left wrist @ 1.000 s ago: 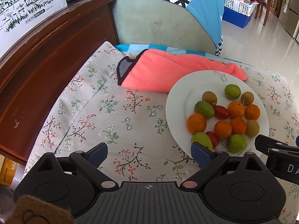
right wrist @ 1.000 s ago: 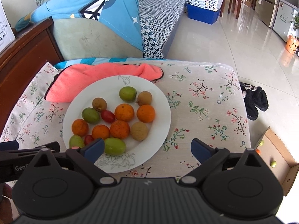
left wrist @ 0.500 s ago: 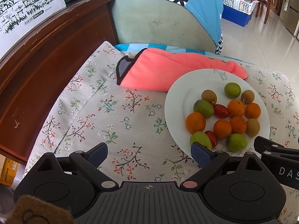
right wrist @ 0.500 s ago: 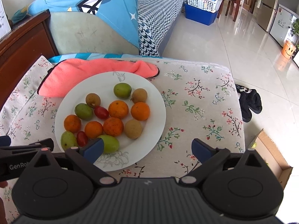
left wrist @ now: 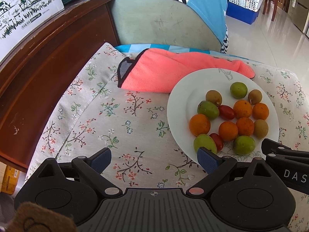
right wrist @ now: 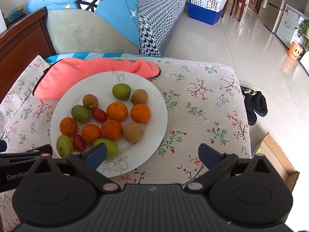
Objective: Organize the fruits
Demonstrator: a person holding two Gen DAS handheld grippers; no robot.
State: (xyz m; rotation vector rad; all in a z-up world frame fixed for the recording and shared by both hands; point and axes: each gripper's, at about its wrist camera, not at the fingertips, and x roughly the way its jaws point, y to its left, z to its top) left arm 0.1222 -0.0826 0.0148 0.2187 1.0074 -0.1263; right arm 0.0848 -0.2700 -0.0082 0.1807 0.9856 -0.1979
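We hold both tools spread wide and empty: our left gripper [left wrist: 154,157] hangs over the floral cloth [left wrist: 108,119] beside the white plate [right wrist: 154,104], our right gripper [right wrist: 152,152] over the plate's near rim. The fruits [right wrist: 114,116] lie clustered on the plate, touching neither.

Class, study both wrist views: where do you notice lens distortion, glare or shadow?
Left wrist view: the wooden cabinet edge bows from fisheye distortion; even daylight falls on the white plate. Right wrist view: the tiled floor shows bright window glare, the corners darken, and the fruit casts only soft shadows on the plate.
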